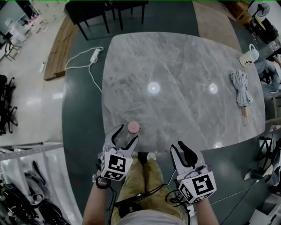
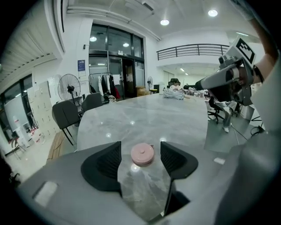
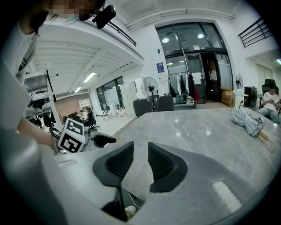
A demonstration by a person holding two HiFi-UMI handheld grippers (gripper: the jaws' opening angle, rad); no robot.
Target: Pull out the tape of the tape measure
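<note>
A small round pink tape measure (image 1: 133,127) lies flat on the grey marble table (image 1: 184,79), close to its near edge. My left gripper (image 1: 126,135) is open just behind it. In the left gripper view the tape measure (image 2: 142,154) sits at the mouth of the jaws of the left gripper (image 2: 140,147), with a gap to each pad. My right gripper (image 1: 181,148) hovers at the table's near edge, to the right of the tape measure. In its own view the right gripper (image 3: 140,149) is open with nothing between its black ribbed pads.
A grey folded umbrella (image 1: 240,90) and a white mug (image 1: 249,55) lie at the table's far right. Dark chairs (image 1: 94,13) stand beyond the far edge. A white power strip and cable (image 1: 92,56) lie on the floor to the left.
</note>
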